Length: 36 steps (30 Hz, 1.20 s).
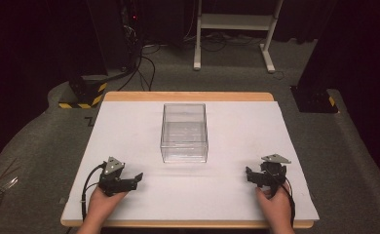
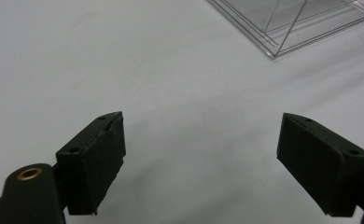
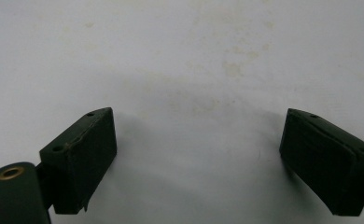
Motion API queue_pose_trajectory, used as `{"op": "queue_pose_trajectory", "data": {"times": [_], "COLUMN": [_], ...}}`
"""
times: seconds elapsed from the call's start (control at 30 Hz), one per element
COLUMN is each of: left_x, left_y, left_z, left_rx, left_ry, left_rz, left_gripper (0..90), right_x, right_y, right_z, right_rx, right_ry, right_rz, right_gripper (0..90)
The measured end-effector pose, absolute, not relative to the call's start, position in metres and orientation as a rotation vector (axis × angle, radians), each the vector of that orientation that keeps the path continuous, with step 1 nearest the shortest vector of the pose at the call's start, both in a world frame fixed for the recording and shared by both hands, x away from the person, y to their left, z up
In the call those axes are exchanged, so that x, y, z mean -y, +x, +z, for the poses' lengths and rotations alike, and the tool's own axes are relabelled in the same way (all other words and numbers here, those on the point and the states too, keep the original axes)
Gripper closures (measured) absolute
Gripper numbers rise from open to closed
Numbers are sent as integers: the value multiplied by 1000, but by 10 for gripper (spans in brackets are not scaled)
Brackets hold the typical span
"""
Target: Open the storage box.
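Note:
A clear plastic box [image 1: 184, 132] stands open-topped on the middle of the white table [image 1: 227, 195], and nothing shows inside it. My left gripper [image 1: 137, 177] rests near the front left of the table and points right, toward the near left corner of the box. In the left gripper view my left gripper [image 2: 201, 154] is open over bare white surface, with a corner of the box [image 2: 292, 23] at the upper right. My right gripper [image 1: 249, 173] lies at the front right. In the right gripper view my right gripper [image 3: 199, 154] stands open with nothing between its pads.
The white sheet lies on a wooden board [image 1: 188, 96]. Beyond the table on the grey floor are a white stand [image 1: 234, 22], cables [image 1: 144, 63], a yellow-and-black striped base [image 1: 83, 95] at the left and a dark base [image 1: 314, 100] at the right.

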<state>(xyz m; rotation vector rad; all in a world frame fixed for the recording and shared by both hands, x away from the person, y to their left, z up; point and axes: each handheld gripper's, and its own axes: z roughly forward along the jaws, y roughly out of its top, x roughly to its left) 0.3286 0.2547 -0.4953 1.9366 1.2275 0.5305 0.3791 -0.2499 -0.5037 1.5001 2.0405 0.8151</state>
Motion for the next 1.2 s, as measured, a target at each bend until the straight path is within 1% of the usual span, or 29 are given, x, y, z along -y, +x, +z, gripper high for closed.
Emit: {"op": "queue_pose_trajectory", "data": {"times": [0.3,0.57,0.9,1.07,1.2], "left_x": [-236,-215,-206,-198,-191], "left_y": [329,329,324,326,327], "left_z": [-488,-478,-475,-472,-470], "left_rx": [-1152,-1090,-1044,-1029,-1010], "left_ry": [1889,1896,1931,1924,1916], "left_rz": [473,426,427,421,420], "left_gripper": [160,143,147,165,212], "right_x": [250,250,250,250,250], "right_y": [379,379,379,379,379], "right_z": [-504,-504,-504,-504,-504], "right_rx": [-2041,-2041,-2040,-2039,-2039], "right_ry": [1500,1499,1499,1498,1499], "right_rz": [816,816,816,816,816], "right_gripper": [106,106,107,107,107]}}
